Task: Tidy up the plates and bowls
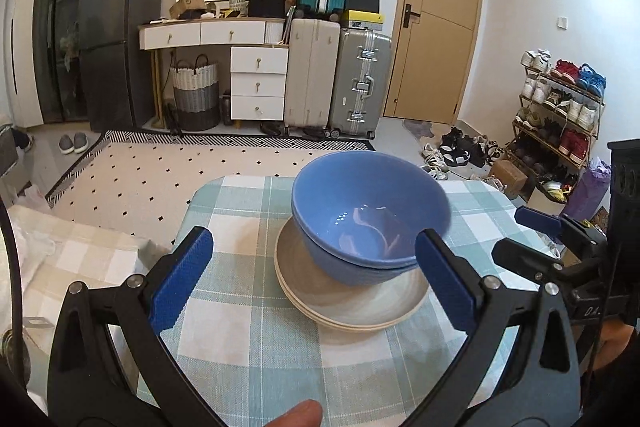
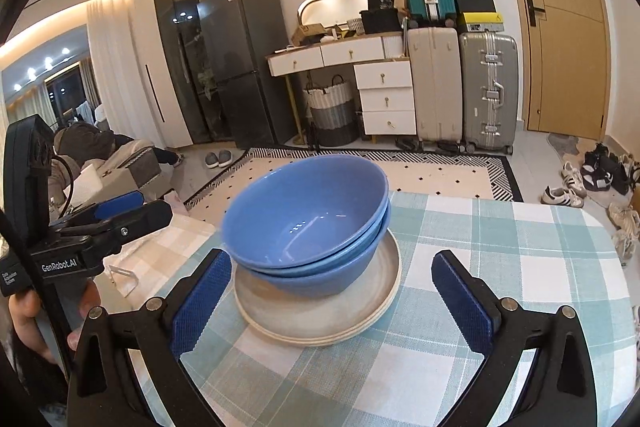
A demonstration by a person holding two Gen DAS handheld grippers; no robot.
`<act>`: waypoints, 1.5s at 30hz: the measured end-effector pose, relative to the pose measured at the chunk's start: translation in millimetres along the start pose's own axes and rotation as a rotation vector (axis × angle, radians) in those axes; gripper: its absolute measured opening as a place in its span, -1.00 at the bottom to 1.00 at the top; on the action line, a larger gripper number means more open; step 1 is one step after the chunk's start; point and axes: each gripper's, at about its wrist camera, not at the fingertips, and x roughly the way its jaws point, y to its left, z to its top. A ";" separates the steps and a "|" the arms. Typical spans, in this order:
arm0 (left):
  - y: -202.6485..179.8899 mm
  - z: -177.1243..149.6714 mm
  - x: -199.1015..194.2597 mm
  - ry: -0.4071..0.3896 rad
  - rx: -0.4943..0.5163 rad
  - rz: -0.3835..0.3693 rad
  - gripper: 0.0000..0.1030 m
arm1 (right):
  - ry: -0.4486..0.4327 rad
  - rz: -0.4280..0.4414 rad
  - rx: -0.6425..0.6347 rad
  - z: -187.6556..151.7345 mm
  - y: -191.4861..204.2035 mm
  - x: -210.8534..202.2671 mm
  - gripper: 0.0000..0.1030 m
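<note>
Now two blue bowls [image 1: 360,223] sit nested on two plates [image 1: 352,303] (both claws gape wide, gripping nothing).

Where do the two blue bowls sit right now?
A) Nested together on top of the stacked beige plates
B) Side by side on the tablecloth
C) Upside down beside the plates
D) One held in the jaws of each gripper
A: the blue bowls sit upright, one nested inside the other, on the stacked beige plates, and neither gripper holds anything.
</note>
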 end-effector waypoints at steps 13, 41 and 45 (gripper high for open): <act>-9.8 -47.8 -48.0 -0.068 0.015 -0.018 0.95 | -0.108 0.007 -0.073 -33.8 17.8 -40.8 0.98; -11.3 -108.5 1.9 -0.136 0.062 -0.017 0.95 | -0.205 0.025 -0.070 -80.5 -0.9 -36.5 0.98; -9.7 -110.4 8.5 -0.131 0.057 -0.021 0.95 | -0.198 0.017 -0.076 -83.8 -1.2 -32.8 0.98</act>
